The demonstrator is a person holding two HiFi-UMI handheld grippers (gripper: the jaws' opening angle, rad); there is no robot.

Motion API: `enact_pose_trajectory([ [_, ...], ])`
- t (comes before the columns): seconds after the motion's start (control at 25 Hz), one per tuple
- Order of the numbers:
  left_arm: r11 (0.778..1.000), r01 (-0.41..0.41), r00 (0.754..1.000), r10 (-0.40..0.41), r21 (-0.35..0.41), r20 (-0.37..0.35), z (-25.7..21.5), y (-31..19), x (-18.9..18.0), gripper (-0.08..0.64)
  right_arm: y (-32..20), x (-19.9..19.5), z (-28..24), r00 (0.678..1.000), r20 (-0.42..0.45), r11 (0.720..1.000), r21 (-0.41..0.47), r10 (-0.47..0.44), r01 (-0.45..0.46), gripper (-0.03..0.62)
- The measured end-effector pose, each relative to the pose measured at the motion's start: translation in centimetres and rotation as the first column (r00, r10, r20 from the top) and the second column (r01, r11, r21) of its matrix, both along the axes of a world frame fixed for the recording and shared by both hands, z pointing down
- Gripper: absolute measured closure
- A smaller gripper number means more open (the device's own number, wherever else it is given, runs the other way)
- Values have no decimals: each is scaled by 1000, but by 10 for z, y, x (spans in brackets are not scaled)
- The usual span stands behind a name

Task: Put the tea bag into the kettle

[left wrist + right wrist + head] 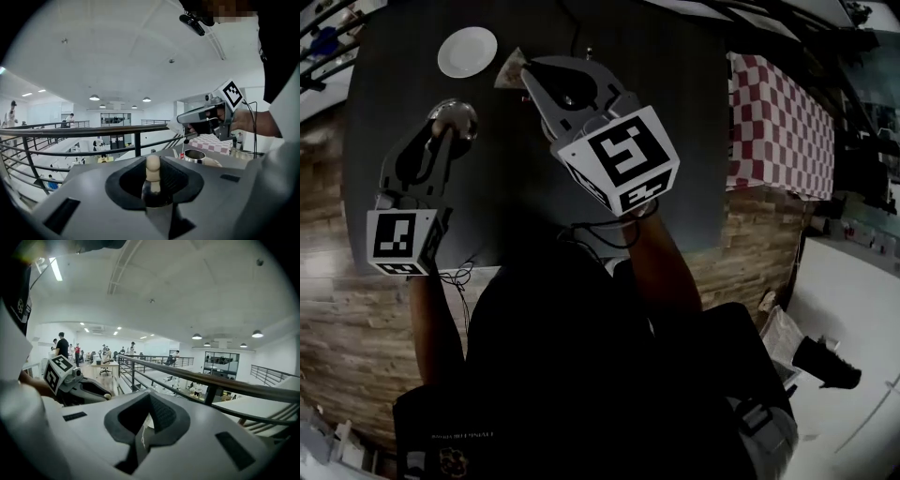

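Kettle (pixel 197 157) mouth is open. Above it only the right claw (pixel 182 124) with the tea bag (pixel 174 125), tag hanging by the rim. Lid (pixel 153 173) is off, gripped in the left claw (pixel 443 128), out left and clear of the kettle. Plate (pixel 467 52) sits far-left on the counter (pixel 694 141), well apart. Right half of the counter is free. Rail (pixel 93 131) runs past the far edge, with the checked cloth (pixel 778 122) off right.

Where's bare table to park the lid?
Bare: the table stretch between the right tongs and the checked cloth, and the near strip beside the left tongs. Crowded: far left, where plate, lid and tea bag bunch.
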State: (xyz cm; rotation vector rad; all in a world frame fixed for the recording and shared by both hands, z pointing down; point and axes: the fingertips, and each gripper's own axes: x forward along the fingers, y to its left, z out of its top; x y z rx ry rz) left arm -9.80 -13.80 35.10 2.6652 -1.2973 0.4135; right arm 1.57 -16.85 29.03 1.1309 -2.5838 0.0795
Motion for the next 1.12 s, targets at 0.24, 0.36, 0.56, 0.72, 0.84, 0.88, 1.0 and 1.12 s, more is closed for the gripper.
enact_pose_trajectory([
  [0.24, 987, -160, 986, 158, 22, 48, -9, 15, 73, 465, 51, 113, -4, 972, 38, 972, 39, 232, -234, 577],
  [0.36, 976, -218, 974, 216, 23, 60, -11, 22, 102, 465, 66, 152, 10, 948, 45, 948, 19, 316, -317, 577],
  [0.56, 968, -250, 966, 248, 26, 77, -9, 28, 130, 465, 74, 179, 26, 938, 42, 939, 5, 345, -345, 577],
  [0.72, 966, -257, 963, 254, 22, 87, -9, 30, 142, 465, 69, 182, 34, 943, 45, 944, -4, 329, -329, 577],
  [0.84, 971, -238, 967, 235, 23, 95, -10, 30, 141, 465, 60, 174, 38, 955, 55, 956, -9, 293, -293, 577],
  [0.88, 972, -235, 968, 231, 23, 97, -10, 29, 141, 465, 57, 172, 39, 957, 58, 959, -9, 284, -284, 577],
  [1.0, 973, -230, 969, 227, 19, 95, -10, 27, 139, 465, 48, 163, 41, 965, 55, 966, -13, 257, -257, 577],
  [1.12, 975, -219, 972, 216, 19, 95, -12, 24, 134, 465, 40, 151, 51, 974, 36, 974, -48, 224, -222, 574],
])
